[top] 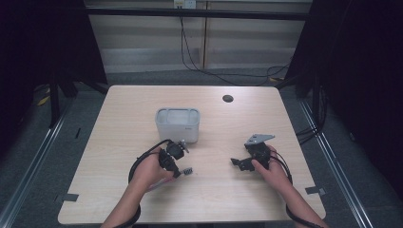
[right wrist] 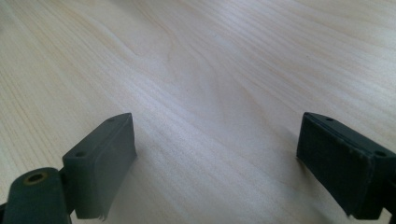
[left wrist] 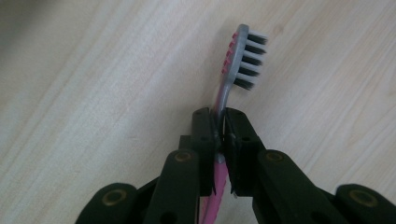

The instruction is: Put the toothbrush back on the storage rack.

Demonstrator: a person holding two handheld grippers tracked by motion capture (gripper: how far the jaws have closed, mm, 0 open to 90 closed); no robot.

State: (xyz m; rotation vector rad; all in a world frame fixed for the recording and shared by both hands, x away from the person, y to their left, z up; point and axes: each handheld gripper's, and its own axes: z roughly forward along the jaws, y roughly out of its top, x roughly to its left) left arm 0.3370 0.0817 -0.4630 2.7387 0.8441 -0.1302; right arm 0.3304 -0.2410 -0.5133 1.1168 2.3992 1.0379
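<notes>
Left claw (left wrist: 219, 128) clamped on toothbrush (left wrist: 236, 70), pads pinching the grey neck just below the head. Right claw (right wrist: 215, 154) wide open, nothing between the jaws, bare wood beneath.

Largest first. Desk (top: 119, 190): pale wood, dark round hole near the far edge. Box (top: 177, 124): white-grey, rounded corners, open top, standing mid-desk, just beyond the left claw (top: 177, 161). Contents not readable from above. Right claw (top: 243, 164) well apart from the box, low over the desk on the right side, pointing inward. Toothbrush (top: 187, 171): pink handle running back under the left claw and hand, grey neck, dark and white bristles; head sticking out past the jaws, close over the desk just in front of the box. Whether the head touches the wood, cannot tell.

Step in hand, by judgement: pickup of the brush, grip made, lift not yet begun. Likely goal the box.

Next move calls for: straight lift to clear the desk, carry over the box rim, head or handle tipped down, release only once inside. Grip sits near the head, so long handle may swing; slow wrist advised. Right claw free to steady the box if it slides.
</notes>
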